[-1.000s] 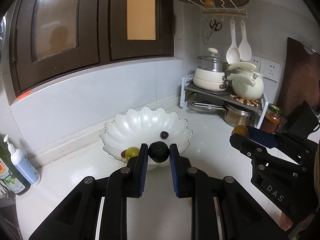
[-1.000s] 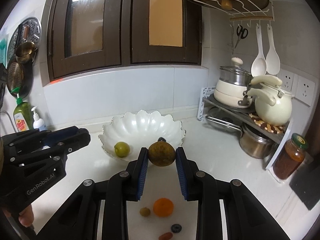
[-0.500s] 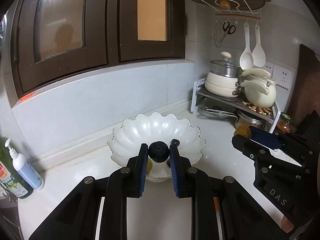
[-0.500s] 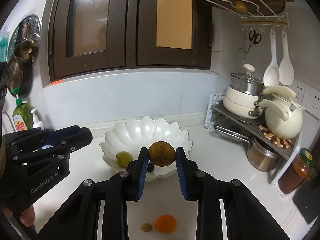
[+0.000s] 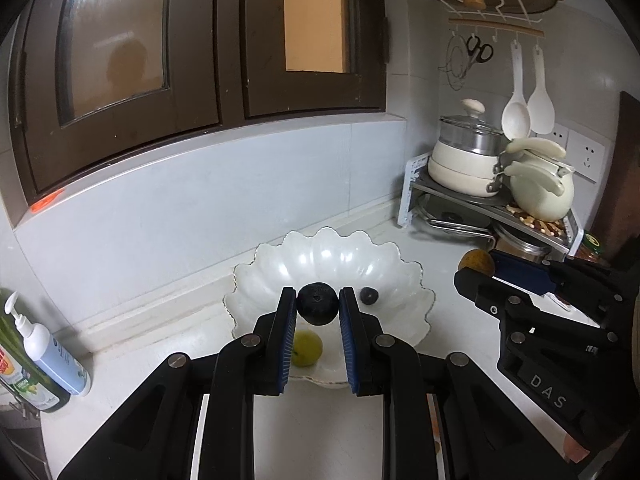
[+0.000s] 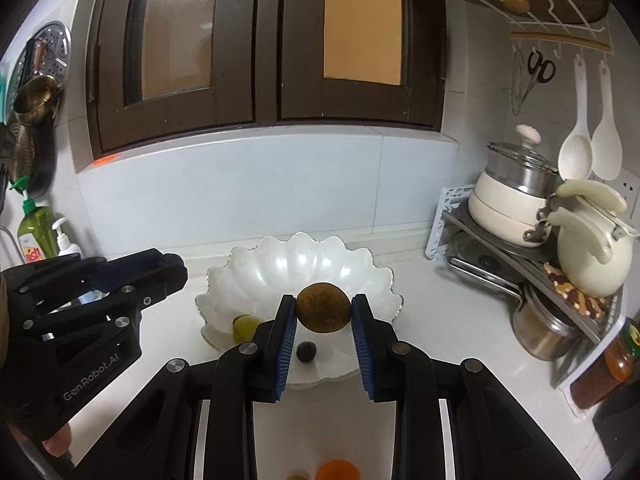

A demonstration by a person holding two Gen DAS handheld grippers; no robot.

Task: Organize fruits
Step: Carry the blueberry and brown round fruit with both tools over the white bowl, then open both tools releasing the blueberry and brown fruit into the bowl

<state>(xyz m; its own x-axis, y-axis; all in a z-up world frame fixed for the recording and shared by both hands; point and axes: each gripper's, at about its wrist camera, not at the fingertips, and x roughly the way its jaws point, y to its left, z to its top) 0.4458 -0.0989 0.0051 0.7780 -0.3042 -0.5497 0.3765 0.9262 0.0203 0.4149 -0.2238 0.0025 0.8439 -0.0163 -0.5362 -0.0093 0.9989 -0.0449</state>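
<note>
A white scalloped bowl point(image 5: 384, 264) point(image 6: 256, 276) stands on the counter by the back wall. It holds a green fruit point(image 5: 306, 347) point(image 6: 245, 326) and a small dark fruit point(image 5: 368, 295) point(image 6: 306, 351). My left gripper point(image 5: 318, 308) is shut on a round black fruit point(image 5: 318, 309) above the bowl's near side. My right gripper point(image 6: 323, 310) is shut on a brown-yellow fruit point(image 6: 323, 308), also over the bowl's near rim. That fruit point(image 5: 476, 262) and the right gripper point(image 5: 466, 276) appear at the right of the left wrist view. An orange fruit point(image 6: 338, 472) lies on the counter below.
A metal rack point(image 6: 532, 256) with pots and a cream kettle point(image 6: 592, 248) fills the right corner, a jar point(image 6: 612, 364) beside it. Soap bottles point(image 5: 44, 356) stand at the left. Dark cabinets point(image 6: 264, 48) hang above. A small fruit point(image 6: 298, 477) lies near the orange one.
Both grippers have moved toward the bowl with their fruits still held; the bowl now sits under their fingertips. The loose fruits on the counter have slid to the bottom edge of the right wrist view.
</note>
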